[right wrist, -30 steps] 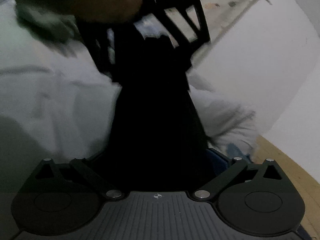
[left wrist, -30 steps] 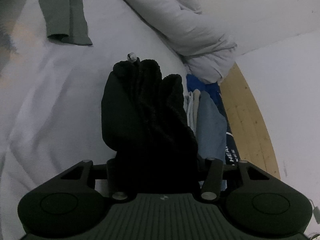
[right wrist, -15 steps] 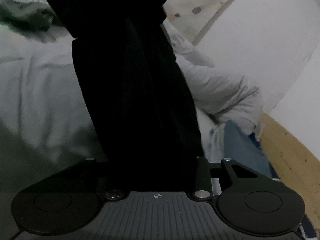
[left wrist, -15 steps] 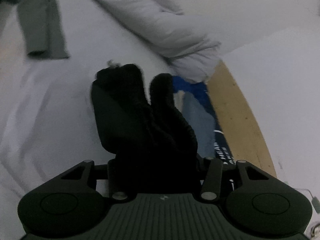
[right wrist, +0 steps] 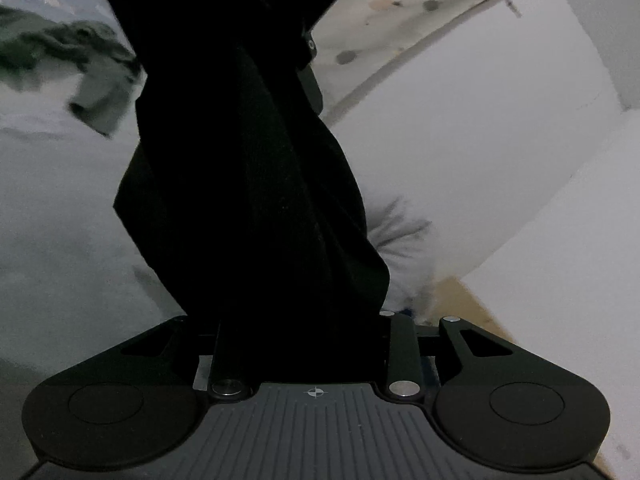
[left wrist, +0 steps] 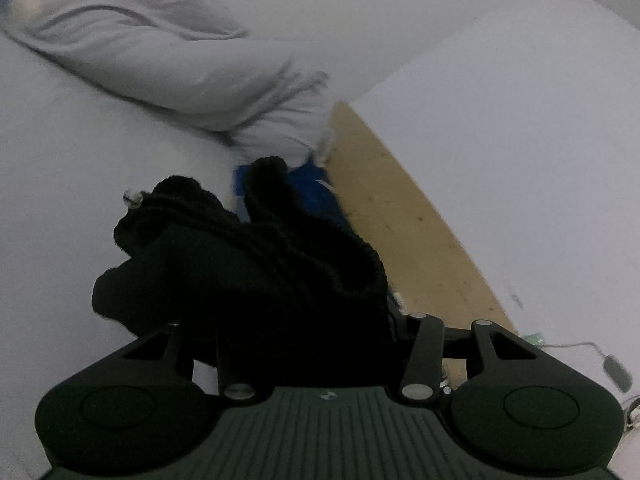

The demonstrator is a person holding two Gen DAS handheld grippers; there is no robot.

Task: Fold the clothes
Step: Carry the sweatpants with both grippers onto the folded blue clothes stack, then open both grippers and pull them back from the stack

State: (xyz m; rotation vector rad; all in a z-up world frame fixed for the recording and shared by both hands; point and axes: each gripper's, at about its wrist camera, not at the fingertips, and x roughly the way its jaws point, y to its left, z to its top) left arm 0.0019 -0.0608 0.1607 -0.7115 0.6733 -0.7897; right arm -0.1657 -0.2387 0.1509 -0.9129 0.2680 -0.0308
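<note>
The black garment (left wrist: 256, 280) covers the fingers of the left claw (left wrist: 304, 344), so the tips cannot be seen. In the right wrist view the same black cloth hides the right claw (right wrist: 300, 344) fingers too, and its top runs off the top edge. Next to the garment, a green cloth (right wrist: 80, 64) on the bed (right wrist: 60, 208) is smeared and soft. Behind the garment, a blue thing (left wrist: 316, 196) is mostly hidden. The white pillow (left wrist: 180, 64) above it is blurry. A small shiny bit (left wrist: 132, 199) by the garment is too small to tell.
</note>
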